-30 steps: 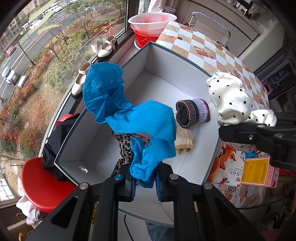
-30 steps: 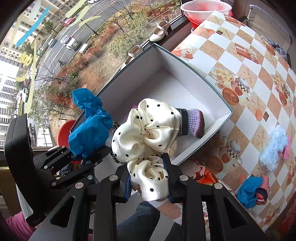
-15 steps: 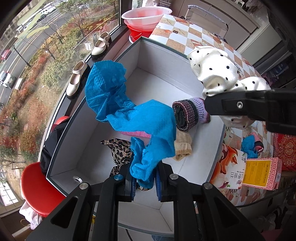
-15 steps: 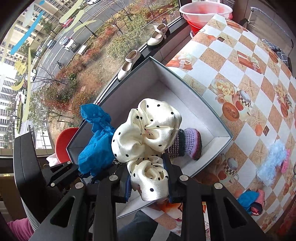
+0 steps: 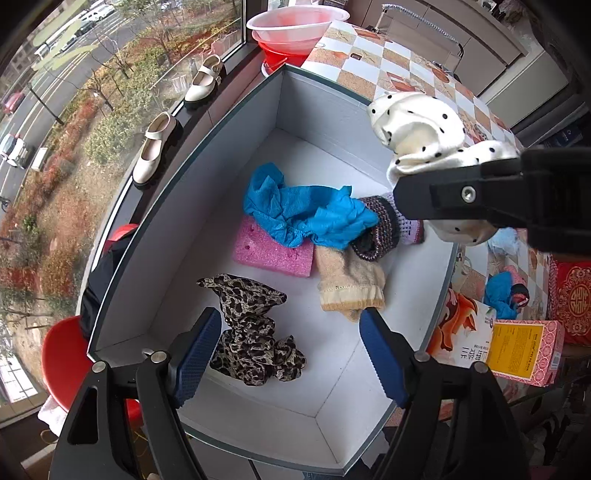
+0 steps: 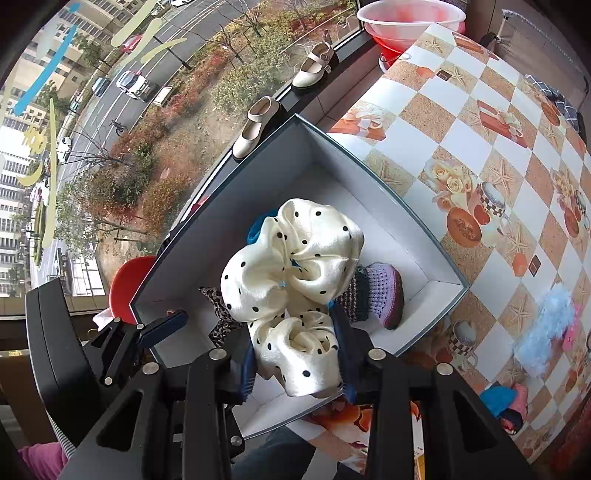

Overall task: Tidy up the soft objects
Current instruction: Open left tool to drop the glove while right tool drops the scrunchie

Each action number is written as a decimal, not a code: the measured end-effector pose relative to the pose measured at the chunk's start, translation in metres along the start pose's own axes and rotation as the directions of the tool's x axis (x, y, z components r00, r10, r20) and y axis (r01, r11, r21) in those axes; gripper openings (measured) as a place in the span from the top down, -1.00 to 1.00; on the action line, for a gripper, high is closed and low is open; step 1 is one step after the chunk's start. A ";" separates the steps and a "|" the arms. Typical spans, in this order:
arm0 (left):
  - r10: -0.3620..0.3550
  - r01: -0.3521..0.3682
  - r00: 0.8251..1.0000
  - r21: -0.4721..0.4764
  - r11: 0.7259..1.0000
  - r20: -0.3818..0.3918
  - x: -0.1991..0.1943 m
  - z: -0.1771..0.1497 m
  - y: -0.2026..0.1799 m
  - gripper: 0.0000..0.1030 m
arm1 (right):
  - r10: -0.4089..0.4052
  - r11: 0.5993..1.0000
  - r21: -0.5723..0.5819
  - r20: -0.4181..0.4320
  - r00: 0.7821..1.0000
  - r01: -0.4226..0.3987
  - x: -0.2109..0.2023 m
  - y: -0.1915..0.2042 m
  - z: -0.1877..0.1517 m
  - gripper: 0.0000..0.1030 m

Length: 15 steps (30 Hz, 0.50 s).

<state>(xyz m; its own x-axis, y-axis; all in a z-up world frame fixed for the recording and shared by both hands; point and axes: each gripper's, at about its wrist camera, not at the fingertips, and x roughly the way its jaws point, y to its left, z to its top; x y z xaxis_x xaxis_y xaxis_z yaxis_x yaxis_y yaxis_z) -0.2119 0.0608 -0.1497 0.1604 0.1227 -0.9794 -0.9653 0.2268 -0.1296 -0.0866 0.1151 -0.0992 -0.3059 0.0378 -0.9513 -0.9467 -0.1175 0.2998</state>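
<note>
The box (image 5: pixel 207 155) sits at the table's (image 6: pixel 480 155) window edge, with bare floor along its far wall. The left gripper (image 5: pixel 291 354), pointing down over the near end, has just opened wide; the blue cloth (image 5: pixel 310 216) lies mid-box. The right gripper (image 6: pixel 295 358), just loosening, still holds the dotted scrunchie (image 6: pixel 295 258) above the box.

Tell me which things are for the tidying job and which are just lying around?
For the job: white box; blue cloth; polka-dot scrunchie; leopard scrunchie; pink sponge; beige sock; knitted purple piece; fluffy blue thing waiting on the table.

Just lying about: cream shoes; stacked basins; pink carton; red stool.
</note>
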 end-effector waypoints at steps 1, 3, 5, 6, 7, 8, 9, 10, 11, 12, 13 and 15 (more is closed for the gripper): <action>-0.018 0.018 1.000 -0.007 1.000 -0.005 0.001 0.000 0.001 -0.56 | -0.002 1.000 -0.001 -0.003 1.000 0.002 0.000 0.000 -0.001 -0.02; -0.026 0.026 1.000 -0.013 1.000 0.010 0.000 -0.002 0.000 -0.65 | -0.001 1.000 -0.011 -0.017 1.000 0.001 0.001 0.001 -0.002 -0.18; -0.052 0.054 0.998 -0.044 0.998 0.032 -0.005 -0.003 0.003 -0.92 | -0.055 0.998 -0.021 -0.026 0.998 0.055 0.001 0.002 -0.003 -0.72; -0.057 0.059 0.998 -0.055 0.997 0.041 -0.007 -0.003 0.005 -0.95 | -0.083 0.996 -0.025 -0.026 0.996 0.083 0.001 0.000 -0.004 -1.00; -0.059 0.062 0.997 -0.061 0.996 0.047 -0.008 -0.003 0.006 -0.99 | -0.083 0.996 -0.020 -0.019 0.996 0.082 -0.001 -0.003 -0.006 -1.00; -0.070 0.074 0.996 -0.068 0.995 0.053 -0.009 -0.003 0.007 -0.99 | -0.064 0.998 -0.003 -0.012 0.998 0.064 -0.003 -0.007 -0.008 -0.99; -0.091 0.095 0.994 -0.079 0.992 0.057 -0.010 -0.004 0.009 -0.99 | -0.039 0.999 0.025 -0.006 0.999 0.040 -0.006 -0.012 -0.009 -0.99; -0.116 0.121 0.991 -0.090 0.989 0.059 -0.012 -0.005 0.011 -0.99 | -0.016 0.998 0.056 0.003 1.000 0.016 -0.009 -0.017 -0.010 -0.99; -0.144 0.150 0.988 -0.100 0.984 0.060 -0.014 -0.006 0.012 -0.99 | 0.007 0.996 0.086 0.014 1.000 -0.008 -0.012 -0.021 -0.010 -0.99; -0.168 0.174 0.984 -0.106 0.979 0.062 -0.016 -0.007 0.013 -0.99 | 0.028 0.993 0.111 0.023 0.999 -0.030 -0.016 -0.024 -0.011 -0.99; -0.191 0.198 0.979 -0.111 0.974 0.067 -0.019 -0.008 0.013 -0.99 | 0.045 0.990 0.130 0.030 0.999 -0.049 -0.020 -0.027 -0.011 -1.00; -0.224 0.231 0.972 -0.125 0.965 0.070 -0.024 -0.011 0.014 -0.99 | 0.061 0.986 0.155 0.033 0.998 -0.066 -0.025 -0.030 -0.011 -1.00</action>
<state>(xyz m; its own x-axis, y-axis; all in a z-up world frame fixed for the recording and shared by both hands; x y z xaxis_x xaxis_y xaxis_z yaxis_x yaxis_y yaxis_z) -0.2314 0.0504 -0.1298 0.3863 0.1363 -0.9122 -0.9201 0.1268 -0.3707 -0.0496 0.1069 -0.0847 -0.3665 0.0632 -0.9283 -0.9288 0.0350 0.3690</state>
